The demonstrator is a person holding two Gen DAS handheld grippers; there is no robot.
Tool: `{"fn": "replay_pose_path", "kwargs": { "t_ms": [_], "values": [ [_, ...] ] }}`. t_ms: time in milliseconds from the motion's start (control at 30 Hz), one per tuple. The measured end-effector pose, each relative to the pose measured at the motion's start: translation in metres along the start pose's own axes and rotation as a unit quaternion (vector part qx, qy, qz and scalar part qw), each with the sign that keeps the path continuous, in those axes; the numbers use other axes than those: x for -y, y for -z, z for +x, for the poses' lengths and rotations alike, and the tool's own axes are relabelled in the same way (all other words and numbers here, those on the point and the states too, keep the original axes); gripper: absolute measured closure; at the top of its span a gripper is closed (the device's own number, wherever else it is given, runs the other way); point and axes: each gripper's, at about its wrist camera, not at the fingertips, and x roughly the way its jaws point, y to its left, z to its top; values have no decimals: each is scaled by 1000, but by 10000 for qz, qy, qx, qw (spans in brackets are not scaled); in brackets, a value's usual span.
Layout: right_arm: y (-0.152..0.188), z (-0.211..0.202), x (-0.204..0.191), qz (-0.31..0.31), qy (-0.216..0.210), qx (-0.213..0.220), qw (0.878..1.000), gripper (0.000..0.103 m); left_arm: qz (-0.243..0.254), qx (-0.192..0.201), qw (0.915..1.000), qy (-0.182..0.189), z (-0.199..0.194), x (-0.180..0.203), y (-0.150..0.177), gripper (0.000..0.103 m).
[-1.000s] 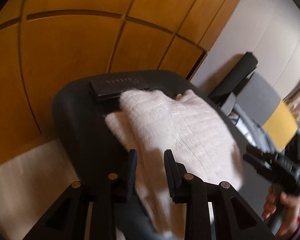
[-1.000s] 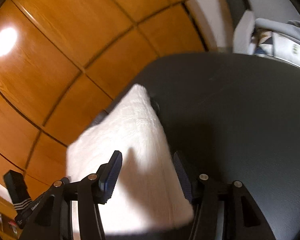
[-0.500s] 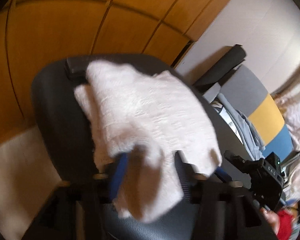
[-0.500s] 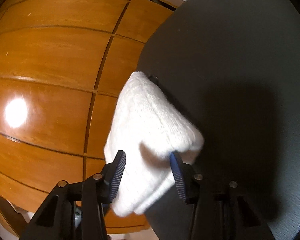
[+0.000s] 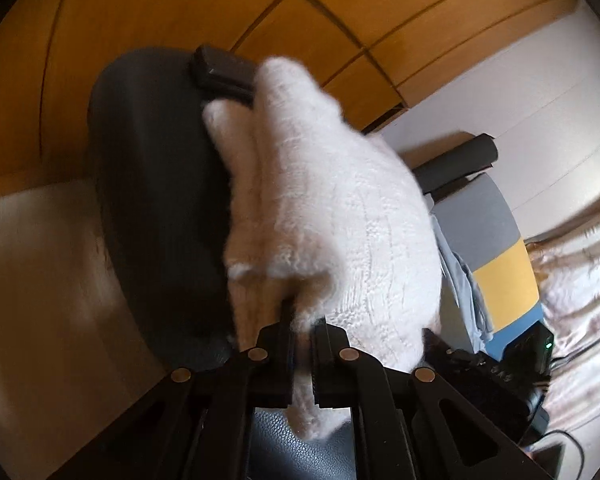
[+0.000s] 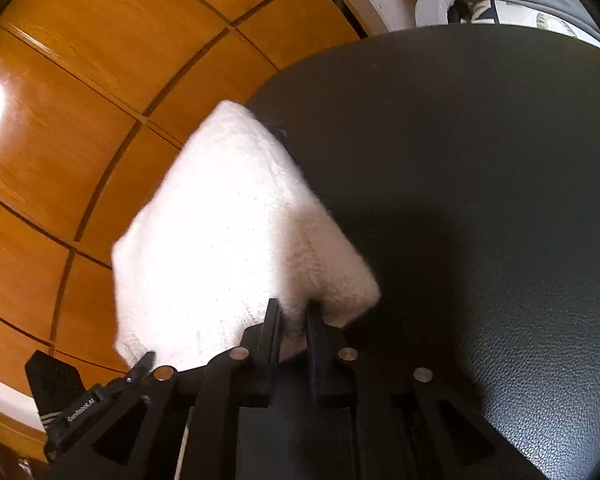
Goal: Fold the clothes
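Observation:
A white fuzzy knit garment [image 5: 332, 208] lies folded in layers on a dark leather seat [image 5: 152, 184]. My left gripper [image 5: 303, 316] is shut on its near edge, and a flap hangs down between the fingers. In the right wrist view the same white knit garment [image 6: 228, 232] bulges up from the dark leather seat [image 6: 480, 200]. My right gripper [image 6: 294, 314] pinches its near corner, and the jaws are still closing on the fabric. The tips of both grippers are buried in the knit.
Orange wood floor panels [image 5: 180, 8] surround the seat. A black block [image 5: 224, 70] sits at the seat's far edge. A grey, yellow and blue chair [image 5: 496, 248] with light blue cloth [image 5: 460, 280] stands to the right. The other gripper's black body [image 6: 72, 404] shows at lower left.
Both grippers have closed from open onto the knit's near edge. The garment has bunched up and lifted at the held parts. Both hands have sunk lower towards the seat.

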Motion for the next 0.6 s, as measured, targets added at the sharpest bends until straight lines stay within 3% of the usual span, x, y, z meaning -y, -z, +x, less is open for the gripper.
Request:
{"fn": "replay_pose_path", "kwargs": {
  "t_ms": [67, 167, 233, 367, 400, 500, 533, 600],
  "values": [
    [0, -16, -9, -156, -175, 183, 9996, 80, 240, 46, 9997, -53, 0, 6, -1, 96],
    [3, -38, -27, -669, -274, 491, 9962, 80, 135, 128, 9998, 114, -9, 4, -8, 95],
    [7, -43, -43, -1125, -357, 586, 9913, 80, -47, 431, 9990, 88, -30, 5, -5, 94],
    [26, -9, -82, -2166, -221, 63, 9760, 81, 304, 1008, 9944, -62, -61, 25, -11, 92],
    [34, 5, -92, -2429, -141, -128, 9699, 82, 494, 1035, 9933, -117, -65, 30, -14, 84],
    [58, 47, -121, -3205, 97, -659, 9449, 80, 1029, 1070, 9885, -296, -67, 46, -18, 42],
    [64, 48, -129, -3470, 129, -483, 9365, 80, 1179, 1091, 9865, -332, -63, 51, -19, 40],
    [68, 46, -131, -3535, -7, -414, 9345, 80, 1492, 1095, 9819, -412, -54, 60, -20, 40]
  ]
}}
